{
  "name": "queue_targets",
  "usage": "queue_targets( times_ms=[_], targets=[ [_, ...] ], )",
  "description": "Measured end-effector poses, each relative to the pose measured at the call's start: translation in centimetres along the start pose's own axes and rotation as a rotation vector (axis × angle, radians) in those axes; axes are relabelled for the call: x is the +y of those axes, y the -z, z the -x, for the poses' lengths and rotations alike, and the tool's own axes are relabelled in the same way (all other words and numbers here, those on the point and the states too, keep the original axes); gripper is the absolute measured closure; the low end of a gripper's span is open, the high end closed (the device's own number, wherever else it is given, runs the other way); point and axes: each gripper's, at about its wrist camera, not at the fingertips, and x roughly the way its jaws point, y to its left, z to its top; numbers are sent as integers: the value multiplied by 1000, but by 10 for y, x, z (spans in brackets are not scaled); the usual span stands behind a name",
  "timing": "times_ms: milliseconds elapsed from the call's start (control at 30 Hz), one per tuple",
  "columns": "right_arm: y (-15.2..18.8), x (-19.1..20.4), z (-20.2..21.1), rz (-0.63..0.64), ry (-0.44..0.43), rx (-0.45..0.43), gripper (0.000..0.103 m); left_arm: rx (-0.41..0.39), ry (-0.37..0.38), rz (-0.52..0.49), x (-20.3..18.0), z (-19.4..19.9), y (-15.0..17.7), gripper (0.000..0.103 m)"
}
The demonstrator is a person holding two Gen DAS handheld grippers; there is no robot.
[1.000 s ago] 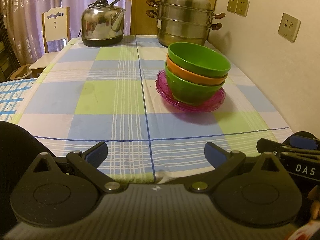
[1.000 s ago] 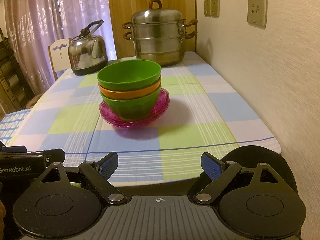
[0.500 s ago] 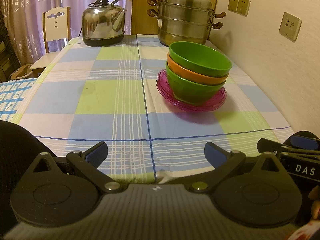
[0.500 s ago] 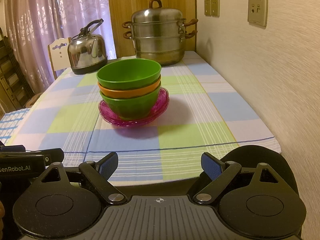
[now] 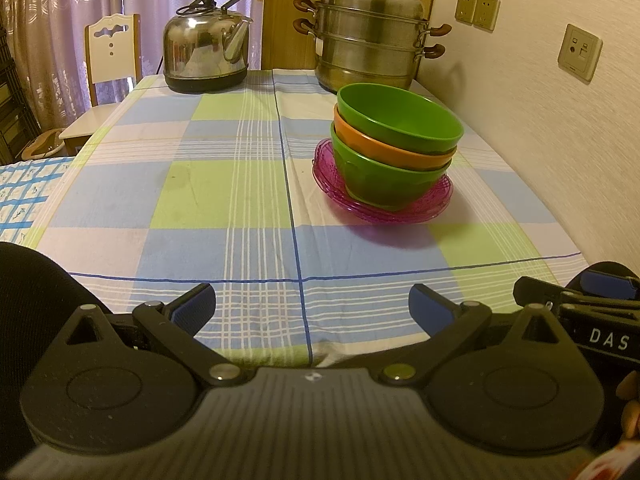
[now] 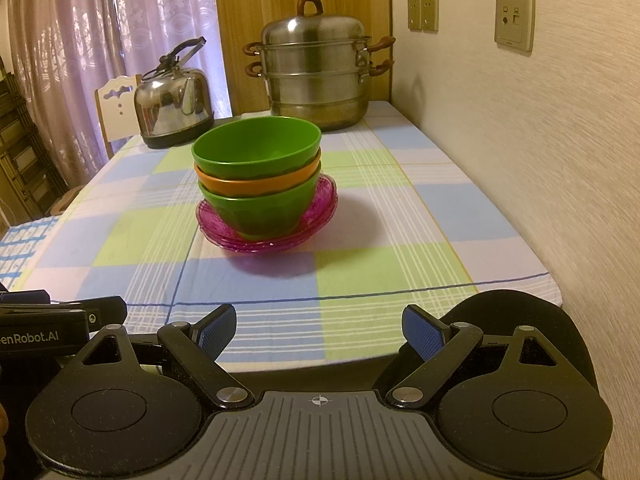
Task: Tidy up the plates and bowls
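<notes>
Three bowls are nested on the table: a green bowl (image 5: pixel 400 118) on top, an orange bowl (image 5: pixel 392 151) in the middle and a green bowl (image 5: pixel 384 184) below. They stand on stacked pink plates (image 5: pixel 432 206). The stack also shows in the right wrist view: the top bowl (image 6: pixel 256 148) and the plates (image 6: pixel 324 204). My left gripper (image 5: pixel 312 308) is open and empty at the table's near edge, left of the stack. My right gripper (image 6: pixel 318 326) is open and empty at the near edge, in front of the stack.
A steel kettle (image 5: pixel 206 60) and a tiered steel steamer pot (image 5: pixel 368 28) stand at the far end of the checked tablecloth (image 5: pixel 224 184). A wall (image 5: pixel 560 120) runs along the right side. A white chair (image 5: pixel 112 50) stands at the far left.
Both views have shifted only slightly; the bowl stack sits a little closer in the frames. Both grippers stay open and empty.
</notes>
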Motion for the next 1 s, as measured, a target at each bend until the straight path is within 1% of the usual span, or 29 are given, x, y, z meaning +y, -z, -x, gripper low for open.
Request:
queue_targets(
  times_ms=[1000],
  targets=[
    [0,-1,0,0,1,1,14,-1,0,-2,0,0,0,1]
  ],
)
